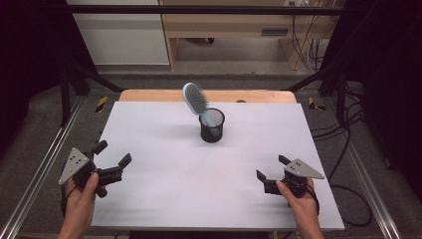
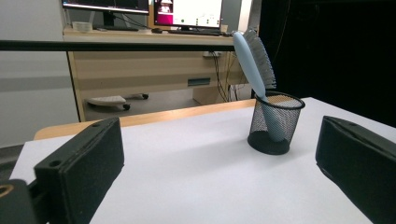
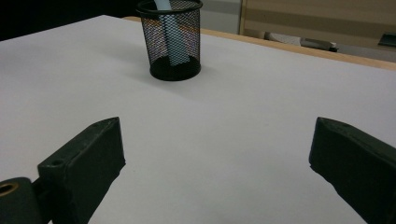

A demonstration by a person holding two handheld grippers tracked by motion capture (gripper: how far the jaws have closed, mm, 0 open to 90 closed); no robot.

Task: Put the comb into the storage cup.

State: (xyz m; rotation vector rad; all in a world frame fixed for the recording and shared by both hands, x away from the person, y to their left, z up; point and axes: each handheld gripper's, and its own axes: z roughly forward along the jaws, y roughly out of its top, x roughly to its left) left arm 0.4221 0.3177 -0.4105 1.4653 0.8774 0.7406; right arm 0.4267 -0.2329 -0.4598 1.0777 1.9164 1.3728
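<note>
Hairbrush [image 1: 195, 98] stands handle-down in the mesh cup [image 1: 212, 126], well ahead of both spread, empty grippers [image 1: 110, 159] [image 1: 271, 169]; probably light and rigid (cup tips easily), so pinch the head's edges.

A white sheet [image 1: 164, 164] is covering the counter [image 1: 149, 94], leaving a strip of bare wood showing along the far edge at 12 o'clock. Beyond it, a light wooden desk [image 2: 140, 70] is standing against the back of the room, with two lit monitors [image 2: 187, 11] sitting on top. Cables [image 1: 303, 45] are hanging down at about 1 o'clock. Metal rails [image 1: 45, 164] are running along the counter's sides at 9 and 3 o'clock, over a grey floor [image 1: 239, 64].
</note>
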